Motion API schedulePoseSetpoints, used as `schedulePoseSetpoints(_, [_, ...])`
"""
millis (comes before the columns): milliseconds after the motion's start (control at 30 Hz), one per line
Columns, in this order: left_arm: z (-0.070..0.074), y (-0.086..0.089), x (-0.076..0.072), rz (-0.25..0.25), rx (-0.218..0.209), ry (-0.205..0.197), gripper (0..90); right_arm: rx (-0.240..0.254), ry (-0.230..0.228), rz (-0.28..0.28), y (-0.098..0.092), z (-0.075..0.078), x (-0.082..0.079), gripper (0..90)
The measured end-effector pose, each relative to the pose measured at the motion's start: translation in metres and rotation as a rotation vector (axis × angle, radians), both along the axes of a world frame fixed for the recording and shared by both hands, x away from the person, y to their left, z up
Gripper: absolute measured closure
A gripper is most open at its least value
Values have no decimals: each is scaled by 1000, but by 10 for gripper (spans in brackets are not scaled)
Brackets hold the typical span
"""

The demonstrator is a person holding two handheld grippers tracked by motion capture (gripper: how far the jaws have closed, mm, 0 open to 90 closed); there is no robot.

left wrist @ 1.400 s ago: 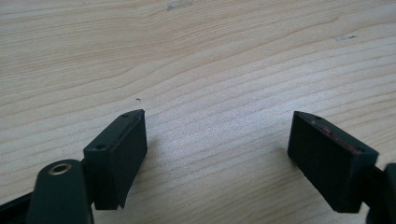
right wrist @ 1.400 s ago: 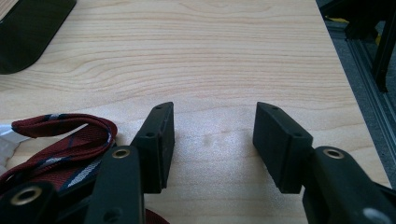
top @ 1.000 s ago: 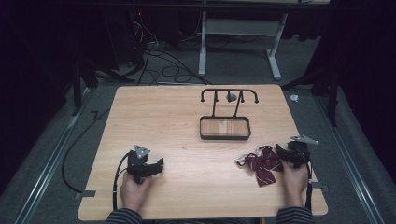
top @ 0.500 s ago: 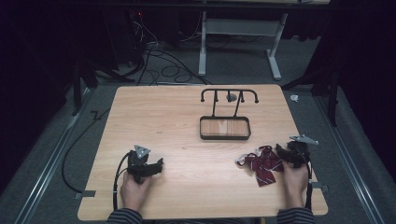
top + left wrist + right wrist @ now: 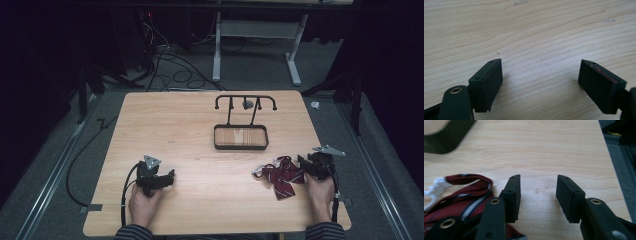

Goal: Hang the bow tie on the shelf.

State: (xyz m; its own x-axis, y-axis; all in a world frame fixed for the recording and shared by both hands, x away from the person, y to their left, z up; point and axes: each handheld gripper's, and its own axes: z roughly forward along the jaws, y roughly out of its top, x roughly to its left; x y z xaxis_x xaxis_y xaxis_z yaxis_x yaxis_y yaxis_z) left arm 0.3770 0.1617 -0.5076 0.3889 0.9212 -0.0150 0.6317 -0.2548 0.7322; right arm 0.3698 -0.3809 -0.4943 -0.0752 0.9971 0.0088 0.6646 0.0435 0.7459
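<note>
We are at the start of a pick: the striped bow tie lies flat on the table near its right front edge, a dark red bundle with white and navy stripes and a white clasp at its left end, and our right gripper sits just beside it with nothing between its jaws. In the right gripper view the right gripper has its jaws parted to a middling gap over bare wood, while the bow tie lies to one side, one loop passing under or against the near jaw; we cannot tell whether it touches. Our left gripper rests on the table well apart from all this, near the left front, and the left gripper view shows the left gripper spread wide over plain wood. The small black stand with hooks and its tray wait farther back, apart from the tie. As we judge it, the next move calls for swinging the right gripper sideways so the fabric comes between the jaws, then closing on a thick fold rather than a loose strap.
</note>
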Motion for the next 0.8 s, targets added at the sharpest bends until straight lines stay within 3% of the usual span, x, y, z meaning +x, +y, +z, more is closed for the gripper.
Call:
schedulePoseSetpoints(67, [0, 0, 0, 0, 0, 0, 202, 24, -19, 42, 0, 8, -7, 615])
schedulePoseSetpoints(267, [0, 0, 0, -1, 0, 0, 202, 19, -29, 117, 8, 21, -12, 632])
schedulePoseSetpoints(800, [0, 0, 0, -3, 0, 0, 202, 11, -20, 216, 31, 27, -4, 624])
